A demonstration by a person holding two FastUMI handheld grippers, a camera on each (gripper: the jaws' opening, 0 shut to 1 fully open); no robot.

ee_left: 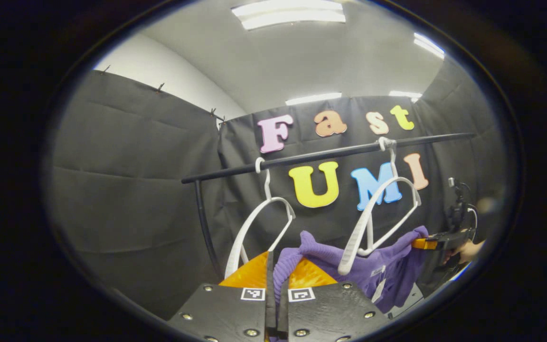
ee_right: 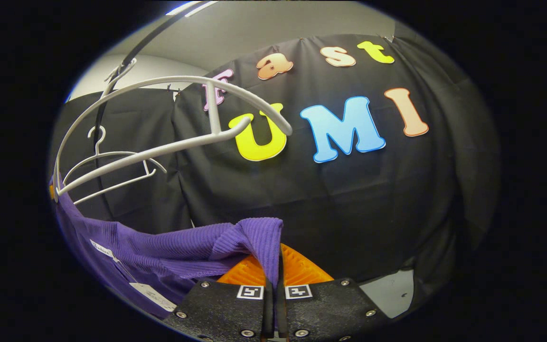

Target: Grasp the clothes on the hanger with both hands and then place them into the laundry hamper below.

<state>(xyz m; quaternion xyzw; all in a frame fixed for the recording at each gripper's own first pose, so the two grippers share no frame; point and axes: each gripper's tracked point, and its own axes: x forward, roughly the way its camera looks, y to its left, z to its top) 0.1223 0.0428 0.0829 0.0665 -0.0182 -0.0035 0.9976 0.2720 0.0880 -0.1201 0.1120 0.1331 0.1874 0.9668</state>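
Note:
A purple knit garment (ee_left: 378,266) hangs stretched between both grippers, below a white hanger (ee_left: 378,213) on the black rail (ee_left: 330,153). My left gripper (ee_left: 277,285) is shut on one shoulder of the garment, a ribbed purple fold pinched between its fingers. In the right gripper view, my right gripper (ee_right: 273,280) is shut on the other shoulder of the purple garment (ee_right: 169,247), which sags away to the left with a white tag. The right gripper (ee_left: 432,243), with a hand behind it, also appears far right in the left gripper view. The garment sits off the hanger (ee_right: 159,137).
A second bare white hanger (ee_left: 259,228) hangs on the rail to the left; its small outline (ee_right: 112,166) appears in the right gripper view too. The rail's black upright post (ee_left: 204,223) stands at left. Black cloth walls close the booth behind.

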